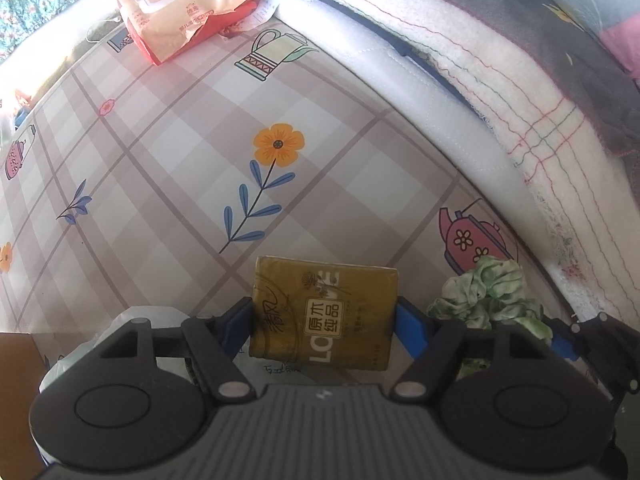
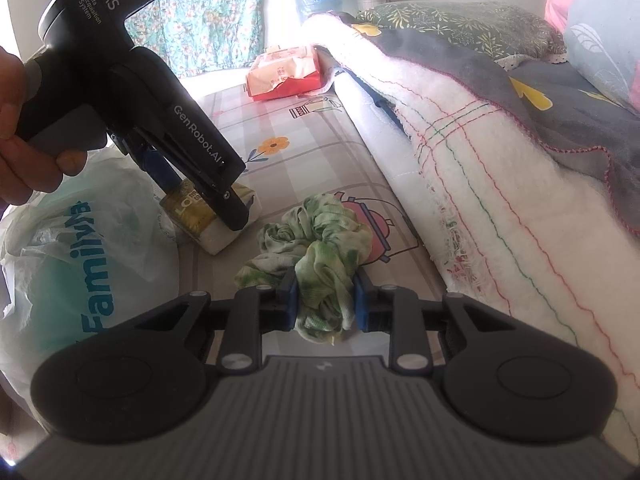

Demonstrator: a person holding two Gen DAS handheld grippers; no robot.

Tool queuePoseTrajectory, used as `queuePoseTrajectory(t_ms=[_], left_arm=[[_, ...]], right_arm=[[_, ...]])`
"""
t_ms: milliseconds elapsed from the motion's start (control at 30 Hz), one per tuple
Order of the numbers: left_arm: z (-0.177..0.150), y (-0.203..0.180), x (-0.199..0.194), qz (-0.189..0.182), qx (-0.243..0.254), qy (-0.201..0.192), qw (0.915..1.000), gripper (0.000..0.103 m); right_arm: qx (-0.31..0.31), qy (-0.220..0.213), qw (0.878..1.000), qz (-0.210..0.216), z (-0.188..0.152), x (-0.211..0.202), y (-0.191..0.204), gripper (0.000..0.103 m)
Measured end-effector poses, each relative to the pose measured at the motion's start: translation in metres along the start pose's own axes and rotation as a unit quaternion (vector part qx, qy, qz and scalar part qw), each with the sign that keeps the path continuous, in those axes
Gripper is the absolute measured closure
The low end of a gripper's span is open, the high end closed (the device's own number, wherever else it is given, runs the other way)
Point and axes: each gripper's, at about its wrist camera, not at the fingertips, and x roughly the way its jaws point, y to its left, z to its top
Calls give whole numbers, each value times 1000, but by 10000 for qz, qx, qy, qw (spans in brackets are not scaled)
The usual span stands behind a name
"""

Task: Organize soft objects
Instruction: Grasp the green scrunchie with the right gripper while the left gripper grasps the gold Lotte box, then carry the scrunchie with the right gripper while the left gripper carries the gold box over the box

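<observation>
The right gripper (image 2: 325,305) was nearest, its blue fingers (image 2: 291,300) pressed together on the near fold of a green-and-white scrunchie (image 2: 316,248), which lay bunched on the checked, flower-printed bed sheet (image 1: 168,160). Just beside it, to the left in the right wrist view, the left gripper (image 1: 324,316) pointed steeply down over a gold pack of tissues (image 1: 326,314) — its fingers (image 1: 236,320) stood on both sides of the pack, at its edges, but I cannot tell if they really squeezed it. A hand (image 2: 16,128) held this gripper by its black handle. A white plastic bag (image 2: 80,248) with teal letters sat left of the pack. Farther away an orange-red wipes package (image 1: 184,12) lay on the sheet, and a folded white blanket (image 2: 500,184) with coloured stitching ran along the right side.
</observation>
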Motion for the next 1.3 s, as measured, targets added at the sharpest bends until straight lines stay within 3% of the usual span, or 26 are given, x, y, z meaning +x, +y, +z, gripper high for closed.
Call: queuePoseTrajectory(t_ms=[367, 633, 933, 1133, 1233, 1300], left_arm=[[-7, 3, -75, -218, -404, -920, 9947, 28], [-48, 33, -153, -369, -916, -1643, 9814, 28], [-166, 93, -232, -193, -1822, -2364, 9542, 28], [-264, 141, -247, 59, -2740, -2389, 9316, 28], [-307, 159, -243, 113, -2952, -2269, 9280, 28], [-327, 169, -233, 106, -2954, -2012, 9339, 28]], right_arm=[[225, -310, 9993, -1, 3, -25, -5, 81], [184, -757, 9969, 86, 14, -62, 4, 81], [-157, -1346, 9890, 594, 37, -118, 32, 81], [-432, -1379, 9774, 1543, 55, -143, 77, 81], [-605, -1219, 9704, 1994, 61, -148, 107, 81], [-731, -1054, 9639, 2335, 63, -151, 132, 81]])
